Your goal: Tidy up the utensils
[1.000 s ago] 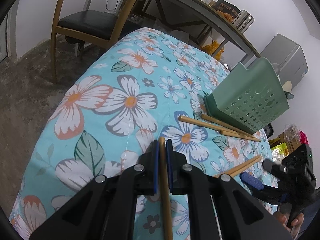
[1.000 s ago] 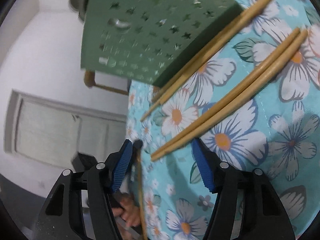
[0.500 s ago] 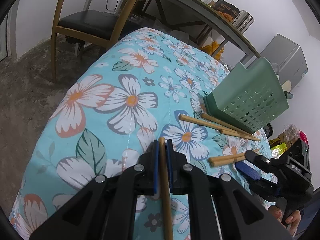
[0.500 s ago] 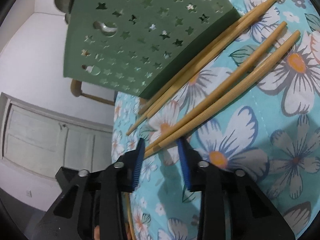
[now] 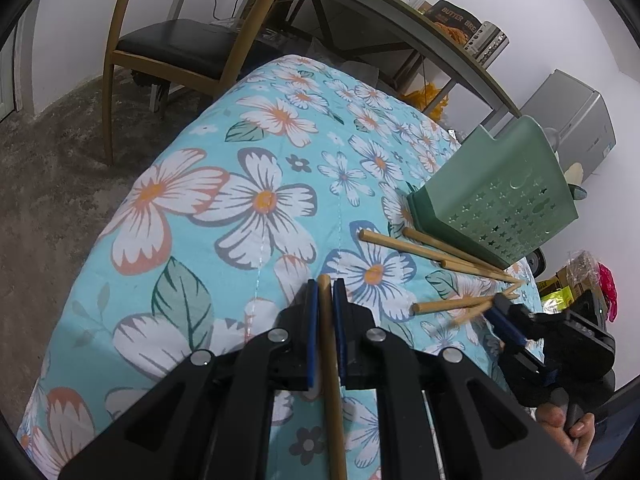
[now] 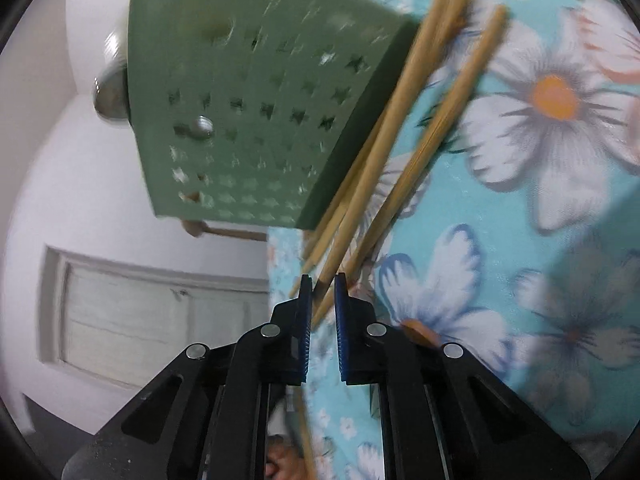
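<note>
Floral worktop (image 5: pixel 256 200) is soft, so your closing right gripper (image 6: pixel 322 292) could nip two chopsticks (image 6: pixel 400 92), while the left gripper (image 5: pixel 325 292) stays clamped on one chopstick (image 5: pixel 332 380).

Ahead of your left gripper (image 5: pixel 325 292) the flowered table (image 5: pixel 224 184) lies bare and wide, so you can pass freely there and toward its far end. To your right the green holder (image 5: pixel 496 196) stands tilted on the cloth and blocks that side. Loose chopsticks (image 5: pixel 436 250) lie against its foot, and one more chopstick (image 5: pixel 448 305) lies just nearer you. Your right gripper (image 6: pixel 322 292) sits tight in that crowded patch, its fingers (image 6: pixel 305 300) closing around chopstick tips, with the holder's wall close above. Beyond the table's far edge a chair (image 5: pixel 176 48) and a shelf (image 5: pixel 400 12) stand well apart.
</note>
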`<state>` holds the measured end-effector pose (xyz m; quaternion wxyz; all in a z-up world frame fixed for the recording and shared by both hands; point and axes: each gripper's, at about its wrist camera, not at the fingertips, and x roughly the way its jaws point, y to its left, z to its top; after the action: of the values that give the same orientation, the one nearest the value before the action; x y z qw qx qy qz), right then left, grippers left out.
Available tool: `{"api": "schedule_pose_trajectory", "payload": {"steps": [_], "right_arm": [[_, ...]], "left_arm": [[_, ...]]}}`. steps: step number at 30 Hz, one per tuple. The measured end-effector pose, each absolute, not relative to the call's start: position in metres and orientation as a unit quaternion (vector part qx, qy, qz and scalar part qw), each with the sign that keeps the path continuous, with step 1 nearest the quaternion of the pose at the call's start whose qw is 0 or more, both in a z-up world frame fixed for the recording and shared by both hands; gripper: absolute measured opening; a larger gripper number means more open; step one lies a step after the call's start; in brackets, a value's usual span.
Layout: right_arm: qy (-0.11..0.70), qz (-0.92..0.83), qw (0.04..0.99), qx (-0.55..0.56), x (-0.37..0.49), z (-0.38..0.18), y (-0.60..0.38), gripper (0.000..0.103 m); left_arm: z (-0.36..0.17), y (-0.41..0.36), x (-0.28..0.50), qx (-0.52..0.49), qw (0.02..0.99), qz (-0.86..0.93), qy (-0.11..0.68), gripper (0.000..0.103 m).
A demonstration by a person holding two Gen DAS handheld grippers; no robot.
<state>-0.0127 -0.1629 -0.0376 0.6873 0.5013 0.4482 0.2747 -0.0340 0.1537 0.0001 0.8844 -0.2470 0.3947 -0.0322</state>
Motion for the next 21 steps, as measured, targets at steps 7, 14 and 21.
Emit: {"api": "schedule_pose_trajectory", "payload": {"steps": [7, 14, 21], "right_arm": [[0.429, 0.278, 0.650, 0.563, -0.028, -0.038, -0.221, 0.009], [0.428, 0.233, 0.753, 0.441, -0.039, -0.006, -0.262, 0.010], [0.450, 0.230, 0.856, 0.104, -0.058, 0.021, -0.171, 0.028]], "left_arm": [[0.000, 0.154, -0.034, -0.246, 0.884, -0.031, 0.395, 0.008], [0.000, 0.151, -0.031, -0.239, 0.886, -0.022, 0.396, 0.008], [0.002, 0.147, -0.029, -0.233, 0.888, -0.011, 0.396, 0.008]]}}
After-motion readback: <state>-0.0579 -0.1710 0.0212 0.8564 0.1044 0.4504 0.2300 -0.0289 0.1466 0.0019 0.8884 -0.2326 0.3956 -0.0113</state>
